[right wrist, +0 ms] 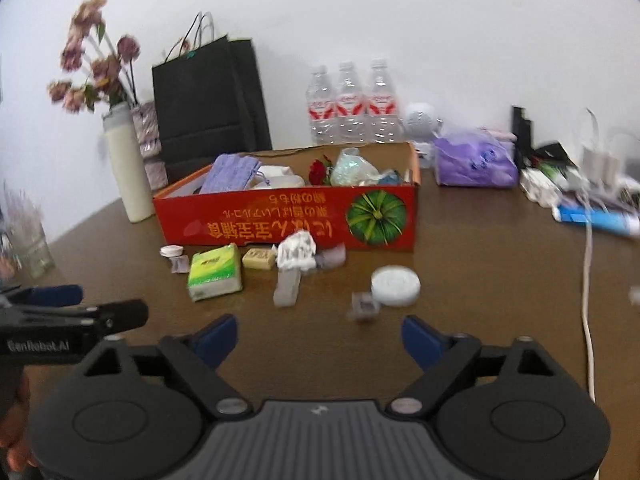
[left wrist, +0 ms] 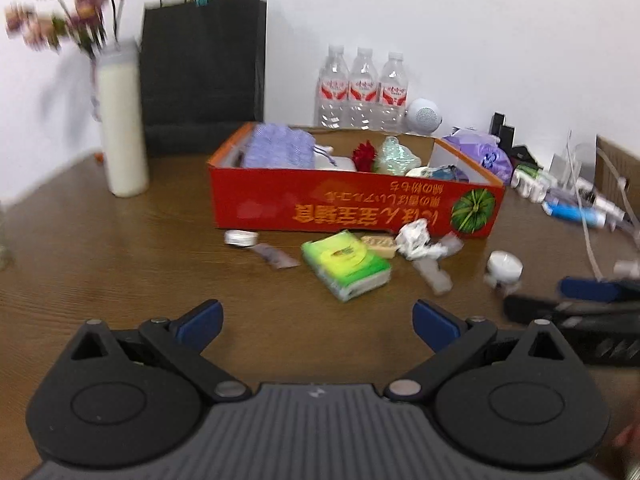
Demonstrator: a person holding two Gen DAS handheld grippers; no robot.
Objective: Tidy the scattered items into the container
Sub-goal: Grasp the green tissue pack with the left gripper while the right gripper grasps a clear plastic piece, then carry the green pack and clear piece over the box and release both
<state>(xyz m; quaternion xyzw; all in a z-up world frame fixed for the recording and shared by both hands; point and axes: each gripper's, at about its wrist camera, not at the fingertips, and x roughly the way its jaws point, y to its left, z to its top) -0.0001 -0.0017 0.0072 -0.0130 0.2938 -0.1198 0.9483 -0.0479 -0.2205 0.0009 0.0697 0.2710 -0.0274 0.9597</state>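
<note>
Below the red cardboard box (right wrist: 286, 216), your scattered items lay mid-frame; both the left gripper (left wrist: 318, 320) and right gripper (right wrist: 319, 334) gaped empty, so the small round white tin (right wrist: 395, 285) risked skidding away

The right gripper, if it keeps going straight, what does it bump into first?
Probably the small clear packet lying just ahead of the open right gripper, with the round white tin right behind it. Depth is hard to judge.

left gripper (left wrist: 318, 322): my black linkage arms, blue pads, silver pivot screws
right gripper (right wrist: 319, 338): same build, ribbed grey housing
</note>
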